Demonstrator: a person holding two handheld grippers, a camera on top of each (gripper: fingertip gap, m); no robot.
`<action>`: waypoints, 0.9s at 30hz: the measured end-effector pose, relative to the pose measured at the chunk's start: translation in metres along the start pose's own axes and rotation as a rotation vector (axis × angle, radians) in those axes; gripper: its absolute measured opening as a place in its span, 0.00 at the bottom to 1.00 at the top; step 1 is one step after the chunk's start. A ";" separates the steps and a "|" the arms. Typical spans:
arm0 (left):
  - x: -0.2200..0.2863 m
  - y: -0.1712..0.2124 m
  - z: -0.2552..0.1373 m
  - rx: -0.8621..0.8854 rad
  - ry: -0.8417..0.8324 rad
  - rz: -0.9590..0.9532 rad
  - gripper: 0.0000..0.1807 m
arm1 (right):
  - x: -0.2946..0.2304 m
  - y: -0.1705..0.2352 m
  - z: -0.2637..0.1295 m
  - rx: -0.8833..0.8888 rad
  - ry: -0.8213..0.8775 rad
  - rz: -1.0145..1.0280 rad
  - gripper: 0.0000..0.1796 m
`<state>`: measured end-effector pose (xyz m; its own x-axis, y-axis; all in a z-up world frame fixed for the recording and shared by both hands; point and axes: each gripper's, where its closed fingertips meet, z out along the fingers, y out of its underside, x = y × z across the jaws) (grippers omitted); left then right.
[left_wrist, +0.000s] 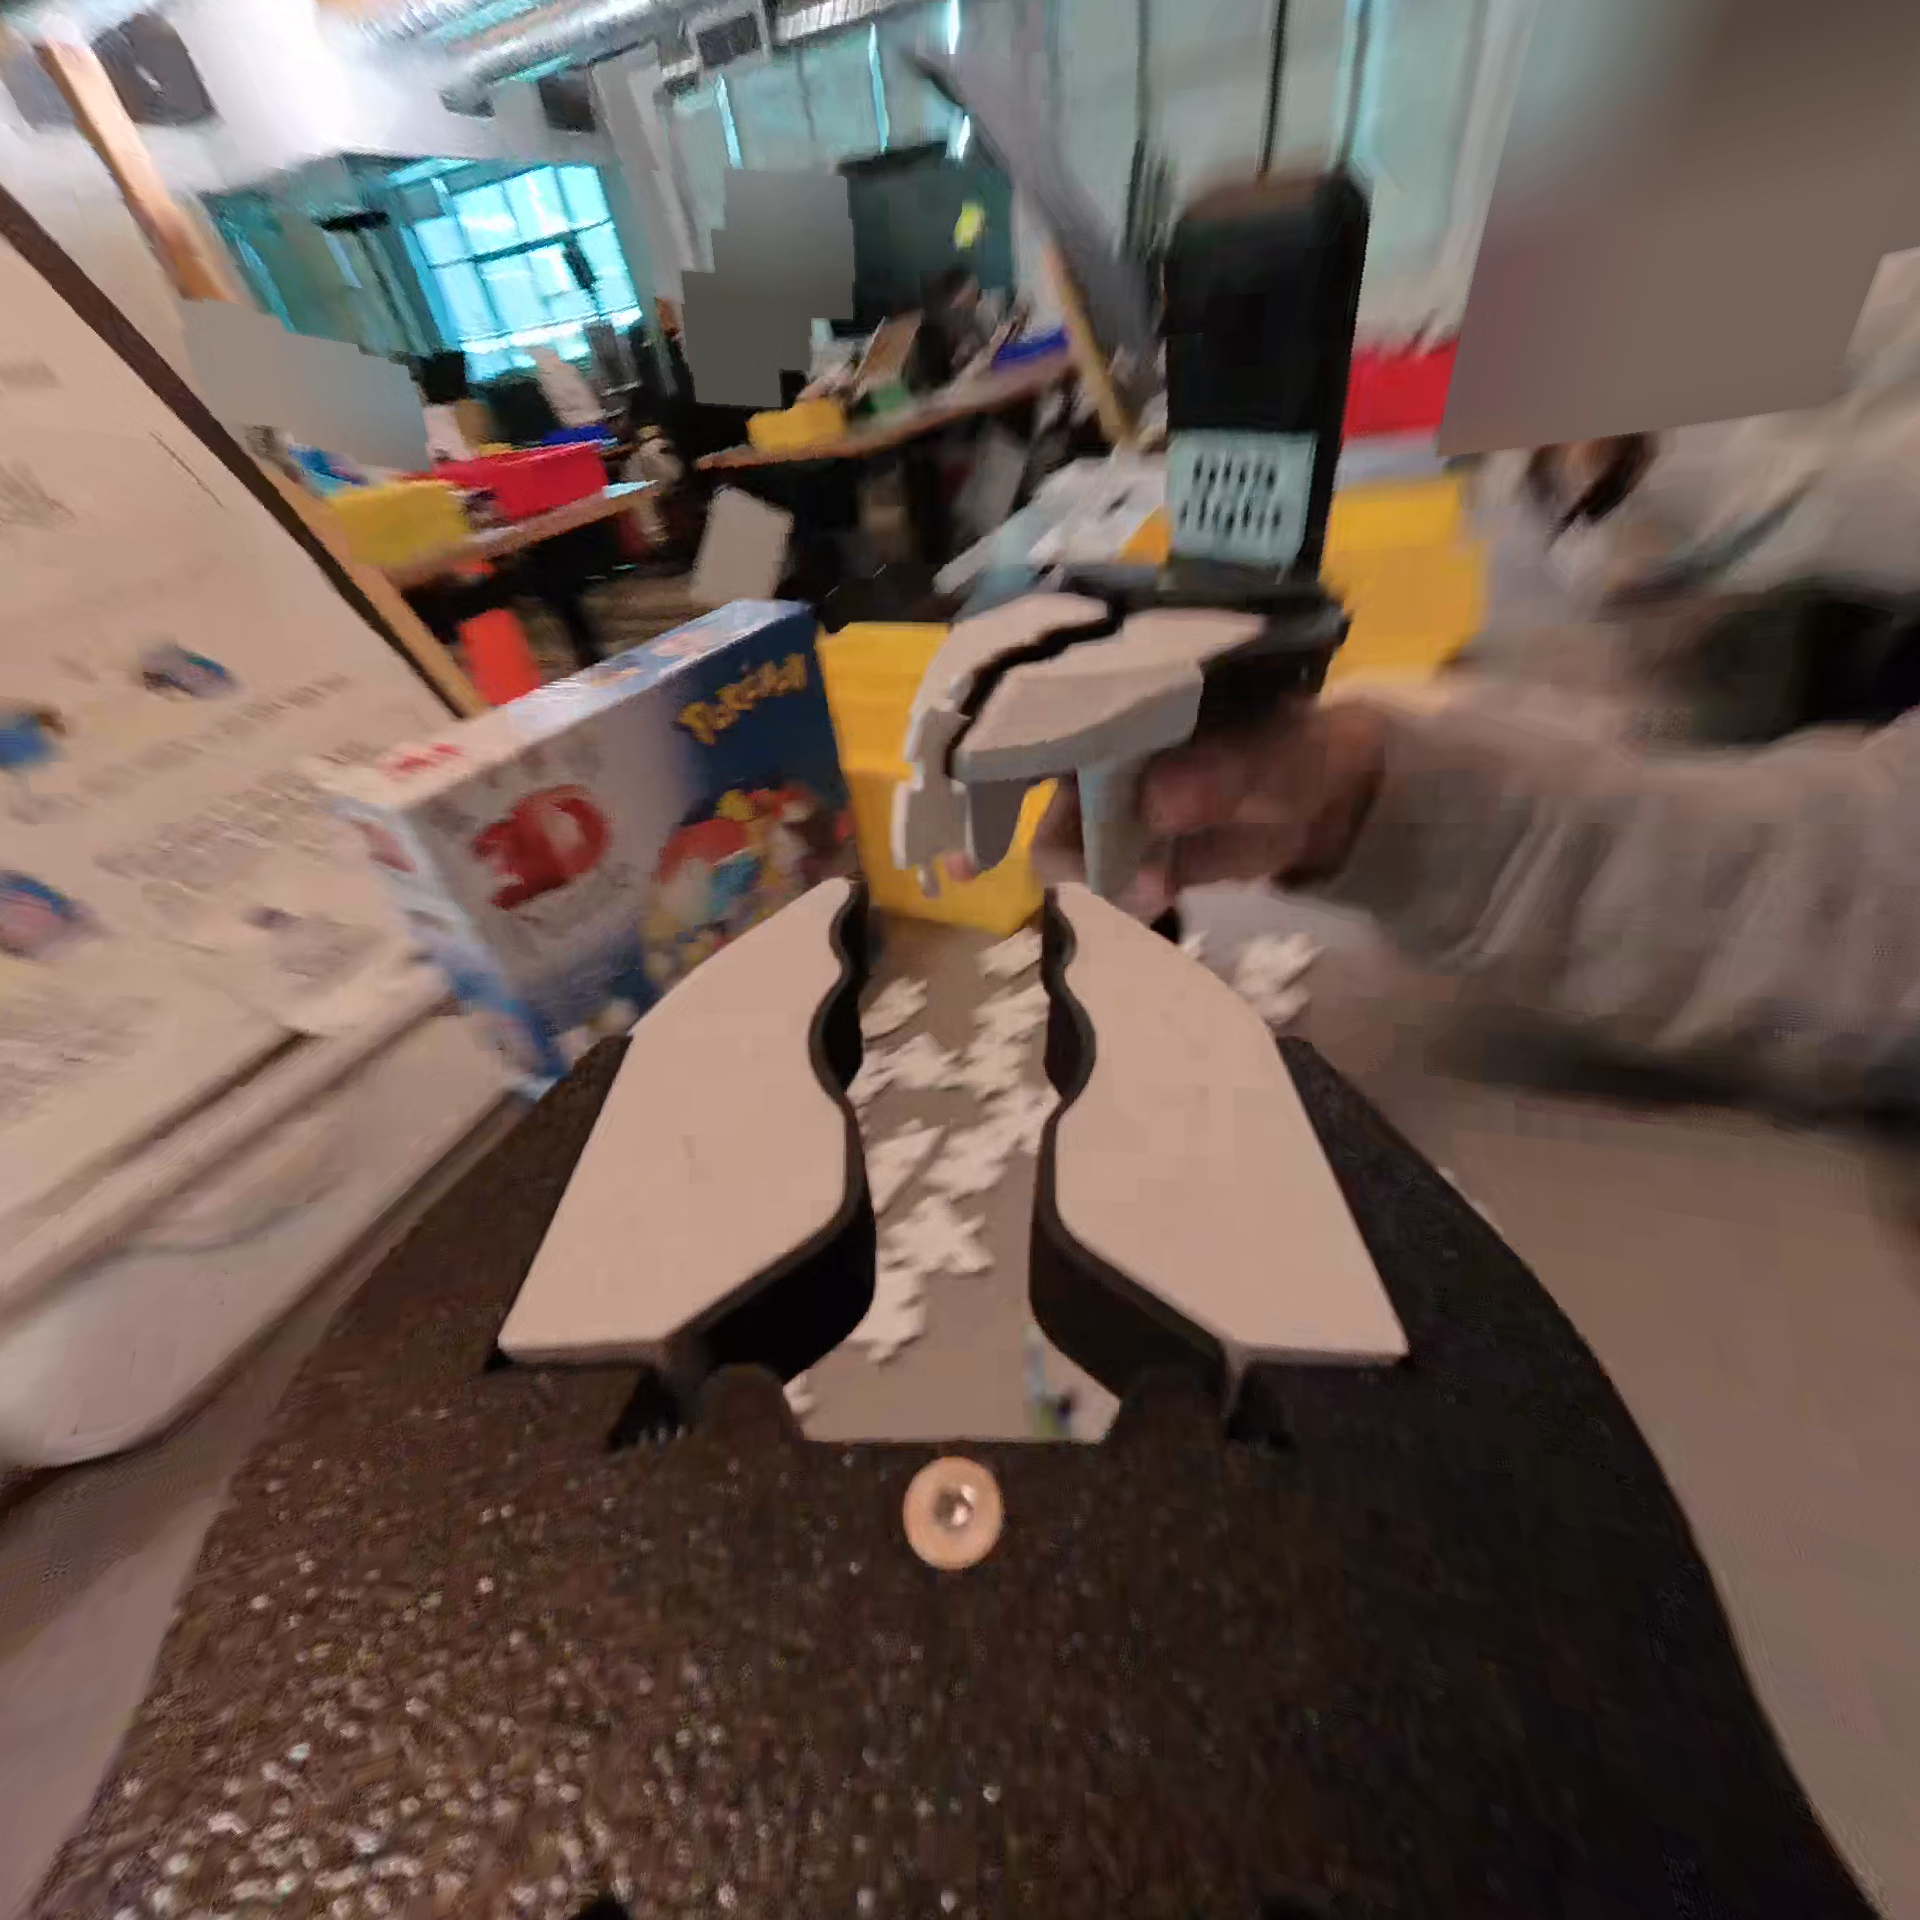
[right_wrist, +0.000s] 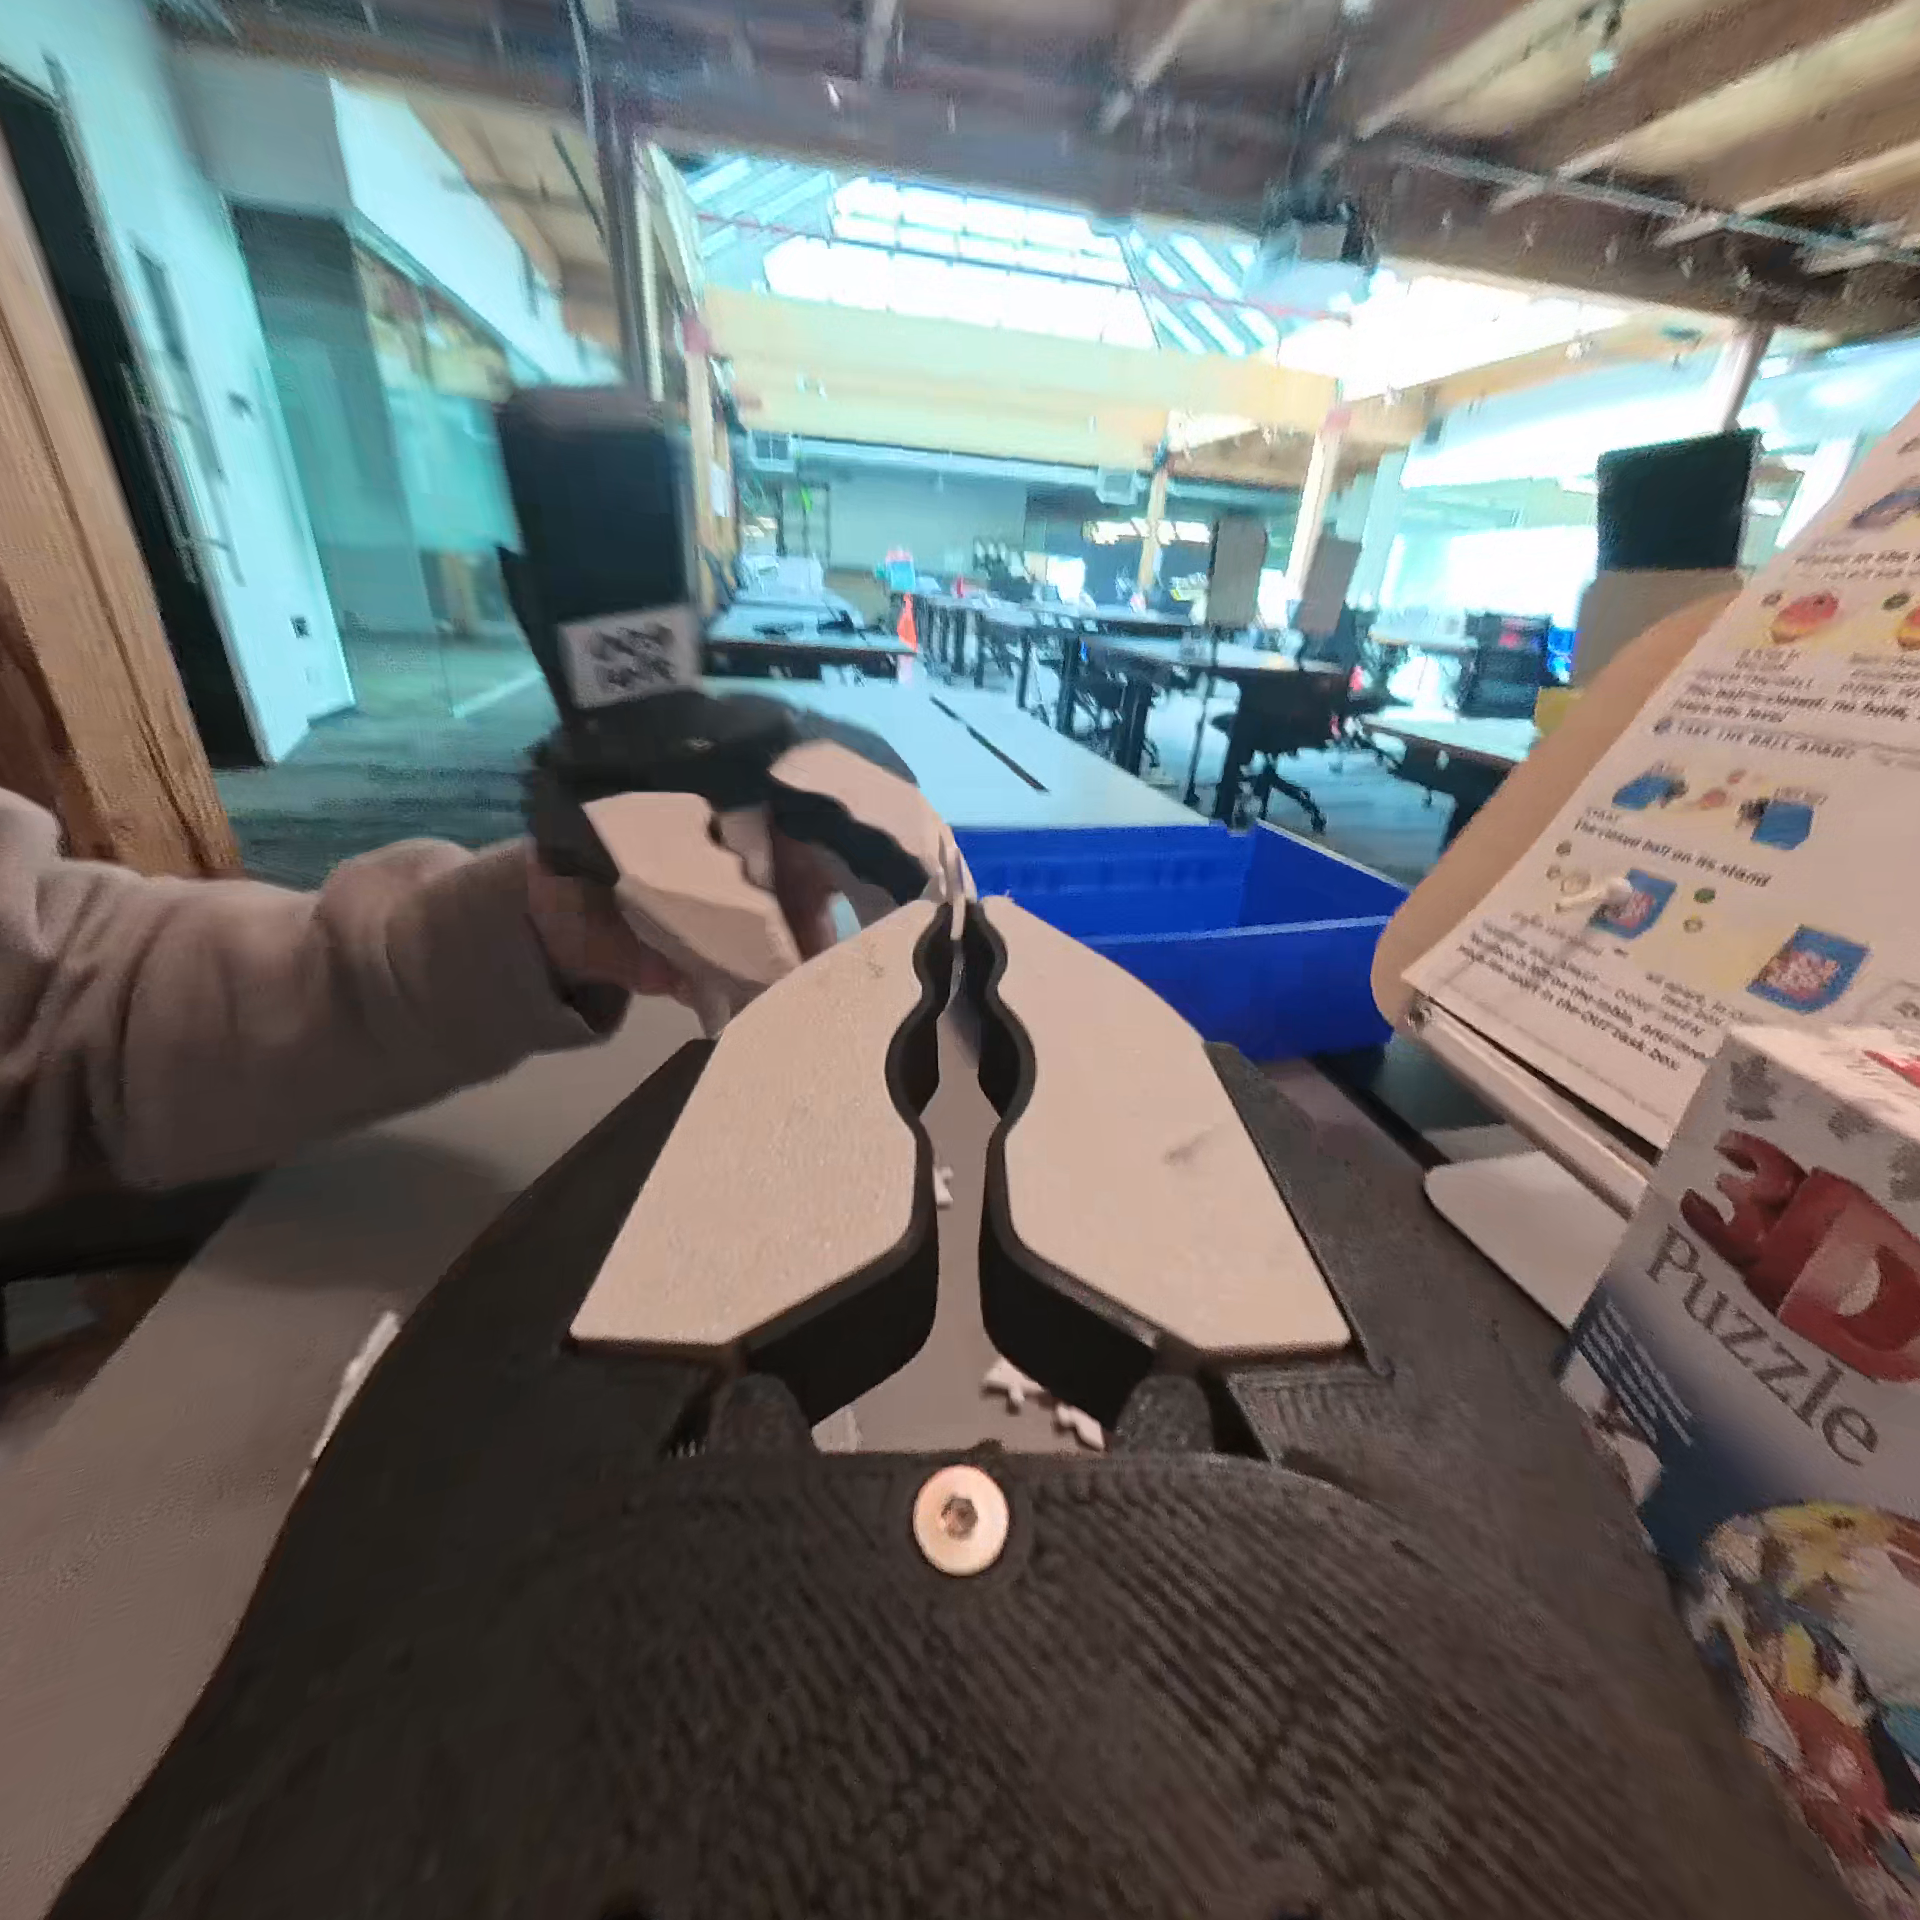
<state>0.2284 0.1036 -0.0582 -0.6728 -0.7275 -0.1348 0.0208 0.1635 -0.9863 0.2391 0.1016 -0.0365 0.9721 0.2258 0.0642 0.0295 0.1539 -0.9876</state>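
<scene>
A: What does the left wrist view show?
B: The left gripper (left_wrist: 951, 914), fingers parted and empty, above white puzzle pieces (left_wrist: 935, 1122) on the table (left_wrist: 1558, 1247). A yellow bin (left_wrist: 894, 717) sits at twelve o'clock.

A: And the right wrist view?
B: The right gripper (right_wrist: 958, 920) pinches a thin white piece (right_wrist: 952, 883). Only here: a blue bin (right_wrist: 1226, 925) at one o'clock.

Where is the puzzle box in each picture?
Left wrist view: the puzzle box stands left of centre, beyond the open left hand-held gripper.
Right wrist view: it fills the lower right edge.
Shared landmark: the instruction sheet propped up beside the box.
</scene>
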 end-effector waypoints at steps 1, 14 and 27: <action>0.001 -0.004 0.000 0.053 0.048 -0.107 0.15 | -0.004 -0.004 -0.001 0.035 -0.027 0.004 0.01; -0.004 -0.025 0.020 0.147 0.080 -0.111 0.02 | 0.005 -0.017 -0.010 0.181 -0.038 0.103 0.01; -0.004 0.026 0.011 -0.426 0.073 0.150 0.01 | 0.010 0.015 -0.015 -0.267 0.074 -0.216 0.21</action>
<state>0.2393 0.1035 -0.0840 -0.7363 -0.6282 -0.2515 -0.1732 0.5342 -0.8274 0.2531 0.0915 -0.0530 0.9506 0.1437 0.2753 0.2871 -0.0688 -0.9554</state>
